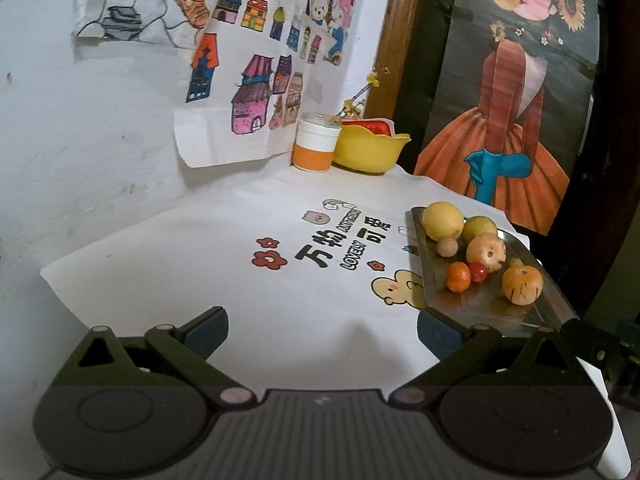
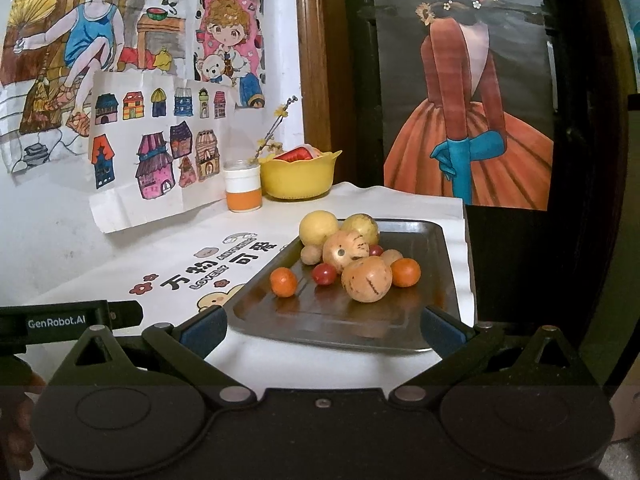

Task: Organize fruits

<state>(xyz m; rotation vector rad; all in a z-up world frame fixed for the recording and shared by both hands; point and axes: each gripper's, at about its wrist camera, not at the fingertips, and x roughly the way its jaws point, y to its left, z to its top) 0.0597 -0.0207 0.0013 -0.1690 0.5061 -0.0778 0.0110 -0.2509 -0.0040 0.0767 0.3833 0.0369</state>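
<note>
Fruit sits heaped on a metal tray (image 2: 424,240) that lies along the right edge of the table (image 1: 280,312), on a white cloth (image 1: 224,248) printed with flowers and lettering. The pile fills the tray's far half: a yellow fruit (image 2: 318,227) at the far left corner, a greenish one (image 2: 362,227) beside it, two speckled tan fruits (image 2: 368,280) in the middle touching each other, a small beige ball (image 2: 311,255), two small oranges (image 2: 283,282) and cherry tomatoes (image 2: 324,274) near the front of the heap. The tray's near half is bare.

The right gripper (image 2: 324,328) hangs at the tray's near edge with its fingers (image 2: 204,330) spread wide and nothing between them; the fruit lies ahead of the tips, apart from both, with the near rim spanning the gap.

The left gripper (image 1: 322,330) is over the cloth near the table's front edge, fingers equally wide and empty. Its right finger (image 1: 438,334) is just beside the tray's near left corner; the fruit is off to the right of it and ahead.

At the table's far edge stand a yellow bowl (image 1: 370,148) and an orange-and-white jar (image 1: 314,144), touching or nearly so.
</note>
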